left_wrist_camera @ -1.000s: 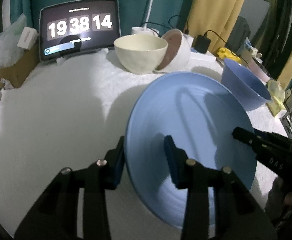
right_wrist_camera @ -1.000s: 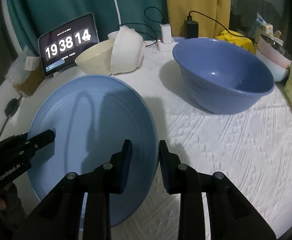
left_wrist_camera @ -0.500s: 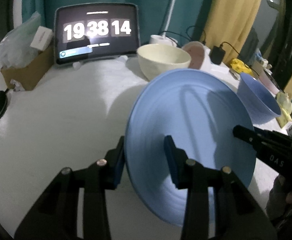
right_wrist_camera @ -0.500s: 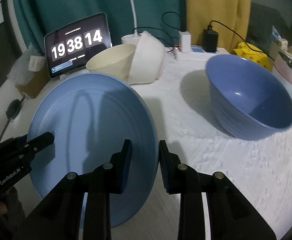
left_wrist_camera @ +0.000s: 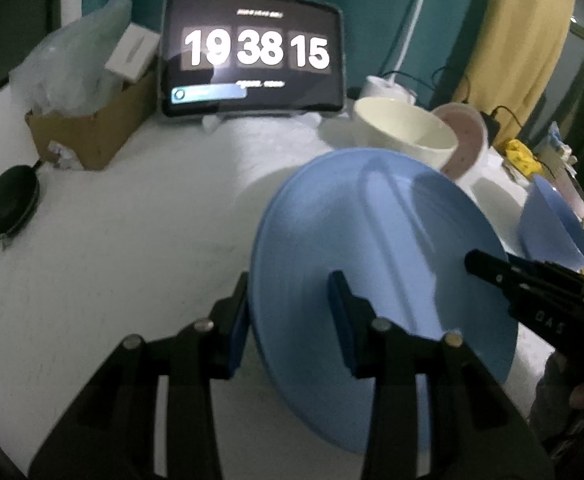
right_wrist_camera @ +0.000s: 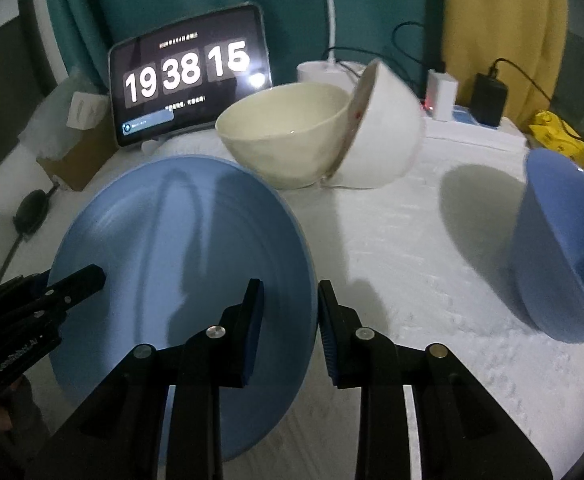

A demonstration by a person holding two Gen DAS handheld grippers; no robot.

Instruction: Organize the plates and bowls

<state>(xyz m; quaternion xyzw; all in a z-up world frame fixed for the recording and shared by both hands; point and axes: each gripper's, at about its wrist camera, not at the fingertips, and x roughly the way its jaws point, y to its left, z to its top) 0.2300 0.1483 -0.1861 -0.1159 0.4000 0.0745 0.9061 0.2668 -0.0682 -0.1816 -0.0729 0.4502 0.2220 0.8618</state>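
Blue plate (right_wrist_camera: pixel 180 264) was clamped at opposite rims by left gripper (left_wrist_camera: pixel 288 320) and right gripper (right_wrist_camera: pixel 288 328) jaws; advisable to hold it level and clear of the cream bowl (right_wrist_camera: pixel 288 136) just beyond it.

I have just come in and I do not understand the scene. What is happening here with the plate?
A person holds a two-finger gripper in each hand, and both clamp one blue plate by opposite edges: the left gripper on one side, the right gripper on the other. The plate is tilted above the white tablecloth. Behind it a cream bowl stands with a white bowl leaning on it. A blue bowl sits apart to the right.
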